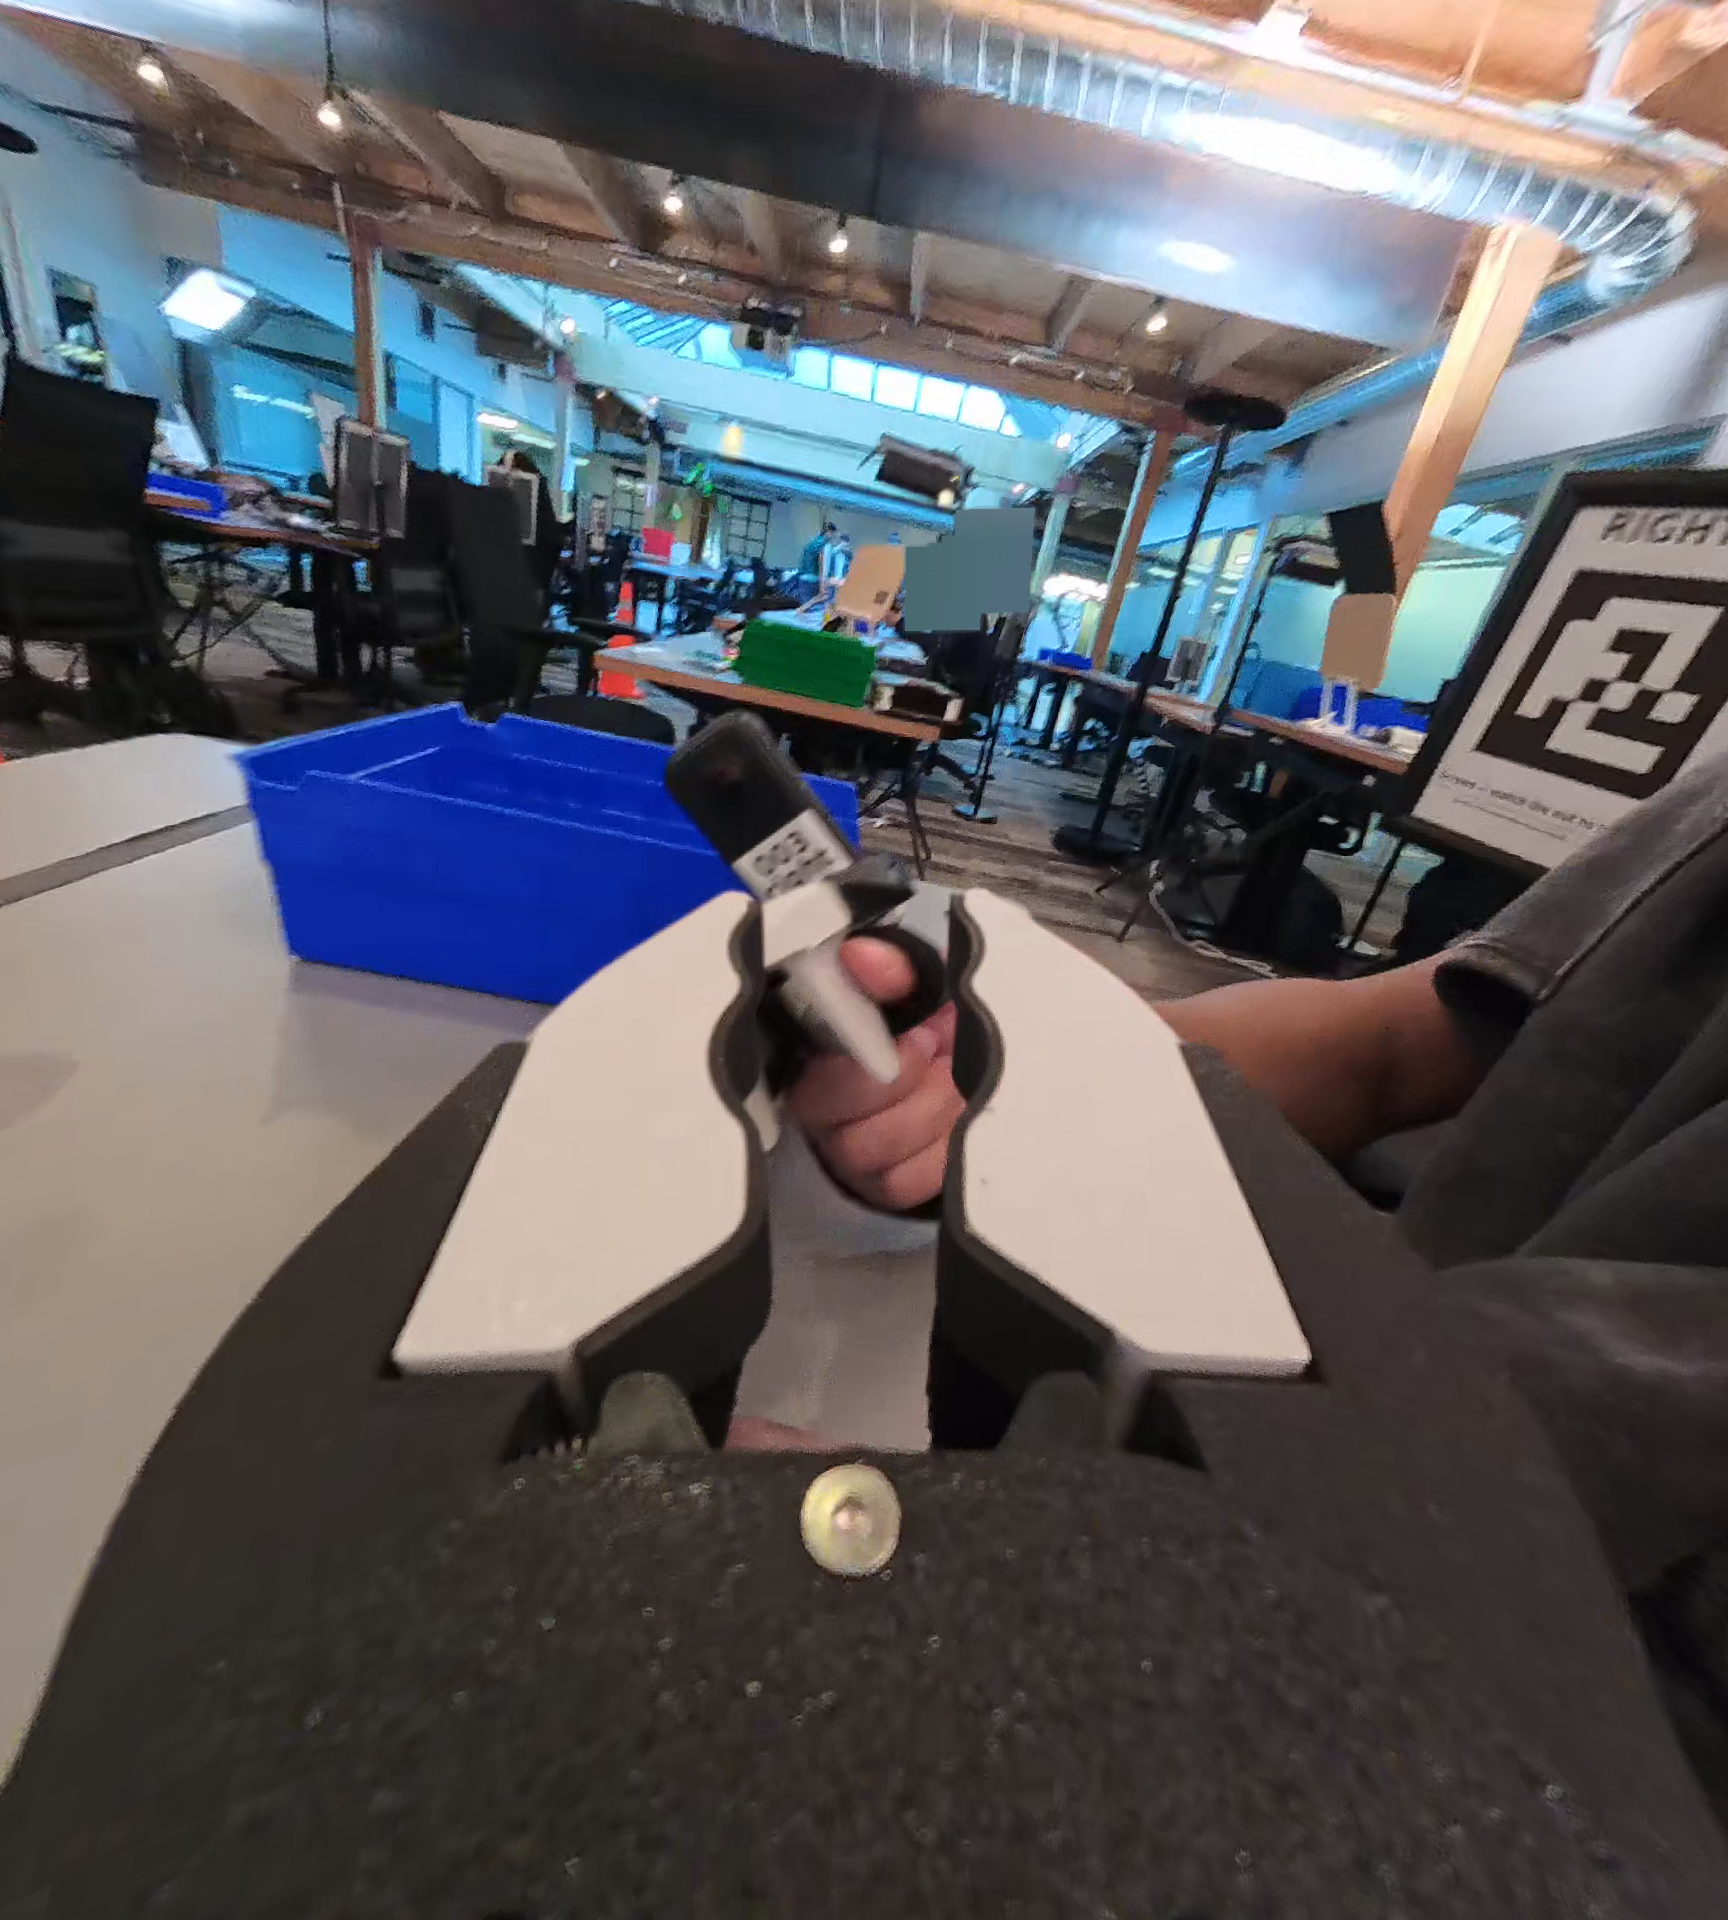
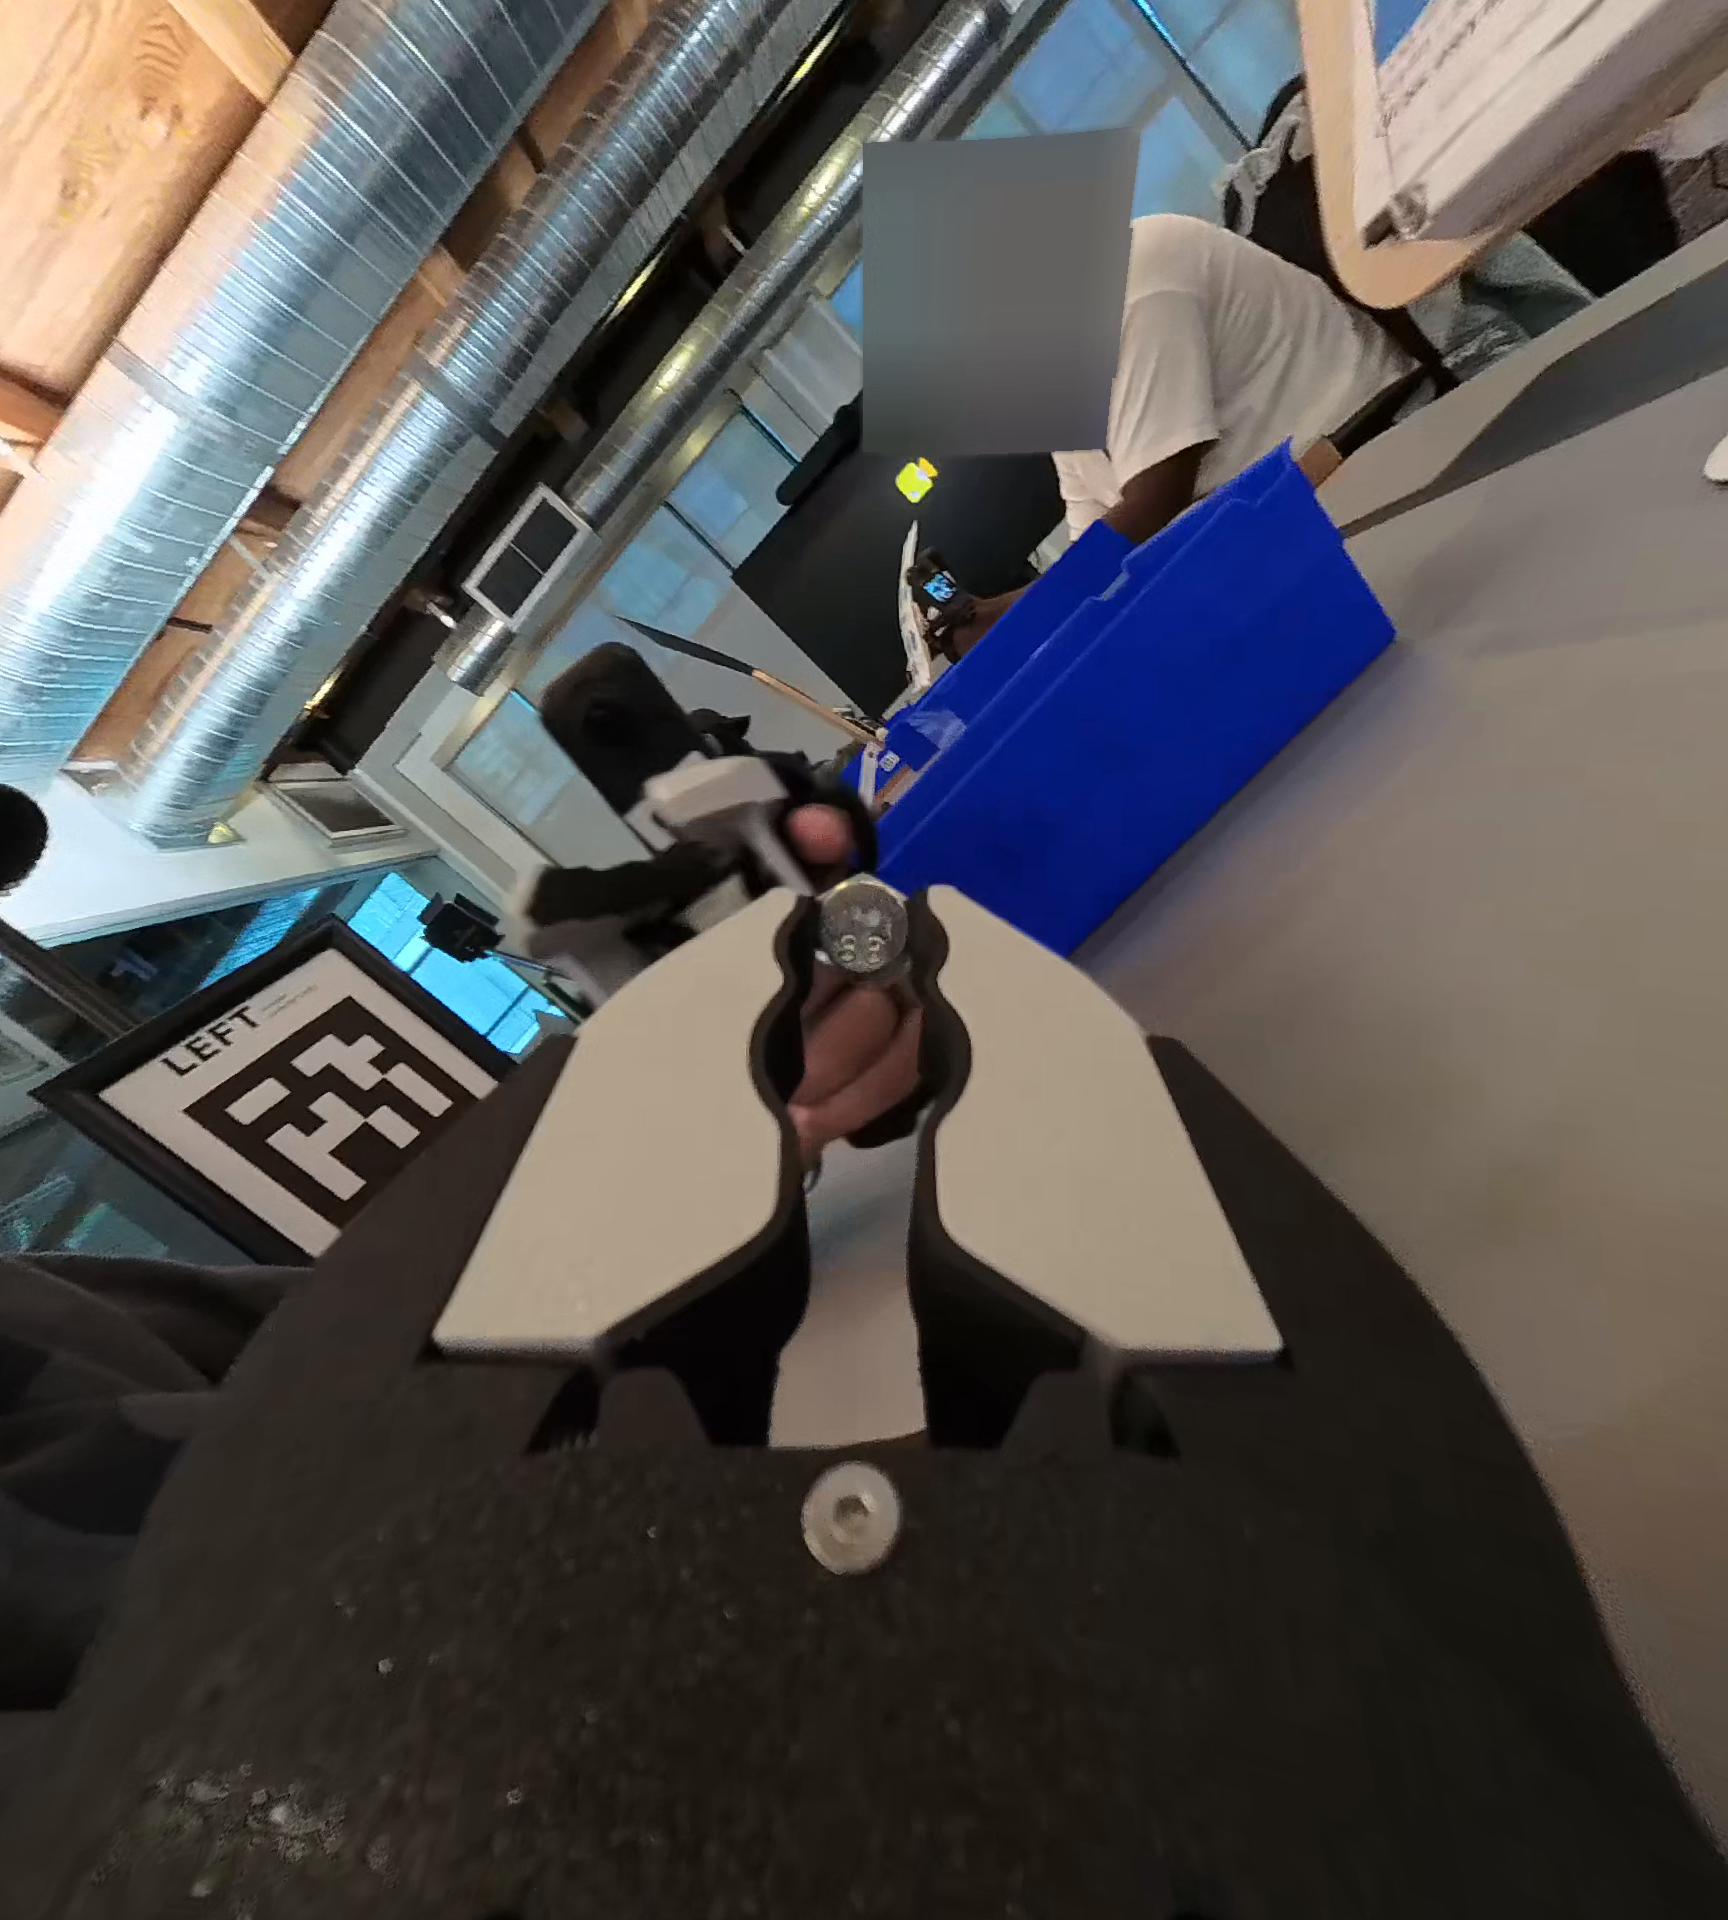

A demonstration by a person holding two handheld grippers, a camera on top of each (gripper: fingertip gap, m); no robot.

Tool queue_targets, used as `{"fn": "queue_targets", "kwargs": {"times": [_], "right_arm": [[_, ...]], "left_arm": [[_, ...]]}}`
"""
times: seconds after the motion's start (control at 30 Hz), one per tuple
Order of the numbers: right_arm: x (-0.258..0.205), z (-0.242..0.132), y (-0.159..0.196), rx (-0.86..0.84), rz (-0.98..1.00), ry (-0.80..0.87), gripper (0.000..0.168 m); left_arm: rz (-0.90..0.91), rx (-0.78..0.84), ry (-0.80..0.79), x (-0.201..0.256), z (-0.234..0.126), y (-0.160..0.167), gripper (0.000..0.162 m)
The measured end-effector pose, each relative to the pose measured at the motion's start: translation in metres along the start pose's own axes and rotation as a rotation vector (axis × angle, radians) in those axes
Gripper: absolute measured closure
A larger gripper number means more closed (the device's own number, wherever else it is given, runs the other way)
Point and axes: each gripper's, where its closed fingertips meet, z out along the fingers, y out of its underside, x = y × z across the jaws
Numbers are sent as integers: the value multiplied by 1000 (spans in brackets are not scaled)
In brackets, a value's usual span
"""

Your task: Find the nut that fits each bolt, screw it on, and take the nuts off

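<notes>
Grey table [image 1: 112, 1039] bears a blue bin [image 1: 486, 862]; workshop desks, seemingly, behind.

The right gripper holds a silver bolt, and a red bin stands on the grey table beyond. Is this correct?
Not quite: the bin is blue, as the right wrist view shows. The right gripper does hold the silver bolt.

Blue plastic bin [image 1: 486, 862] sits on the grey table [image 1: 91, 1039], ahead and left of the left gripper. Framed marker board [image 1: 1629, 675] off to its right. Office chairs [image 1: 60, 520] and desks [image 1: 787, 696] fill the background, silver ducting [image 2: 247, 416] overhead.
</notes>
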Motion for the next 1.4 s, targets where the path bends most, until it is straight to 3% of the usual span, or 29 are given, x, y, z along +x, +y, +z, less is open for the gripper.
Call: {"fn": "queue_targets", "kwargs": {"times": [0.17,0.23,0.3,0.37,0.47,0.63,0.77,0.83,0.97,1.07,1.17,1.27,1.4], "right_arm": [[-24,7,-5,-7,-67,-48,151],[-13,6,-2,-10,-59,-15,151],[4,1,1,-10,-18,27,151],[7,-3,0,-2,9,20,151],[-5,-2,-5,-12,-50,14,151],[-6,-3,-3,-65,-190,100,151],[-2,-6,-3,-117,-348,226,151],[-16,-15,-22,-132,-457,276,151],[-27,-89,-130,-5,-642,619,150],[53,-180,-188,-75,-594,1059,150],[135,-230,-187,-226,-357,1214,150],[177,-262,-195,-390,-413,1433,150],[205,-288,-196,-770,-520,1645,150]], "left_arm": [[-49,-117,-59,-22,2,36,118],[-27,-93,-27,-9,8,27,109],[-20,13,72,14,6,1,130],[-22,58,72,15,0,-13,130],[-44,-24,-51,-12,-7,4,123],[-89,-171,-478,-87,-27,52,107],[-62,-237,-595,-101,-27,66,100],[-28,-254,-616,-101,-27,68,99],[-26,-264,-618,-101,-26,69,101],[-68,-244,-586,-100,-27,68,101],[-126,-203,-560,-101,-30,65,101],[-159,-182,-555,-103,-32,63,102],[-156,-189,-544,-102,-31,64,102]]}}
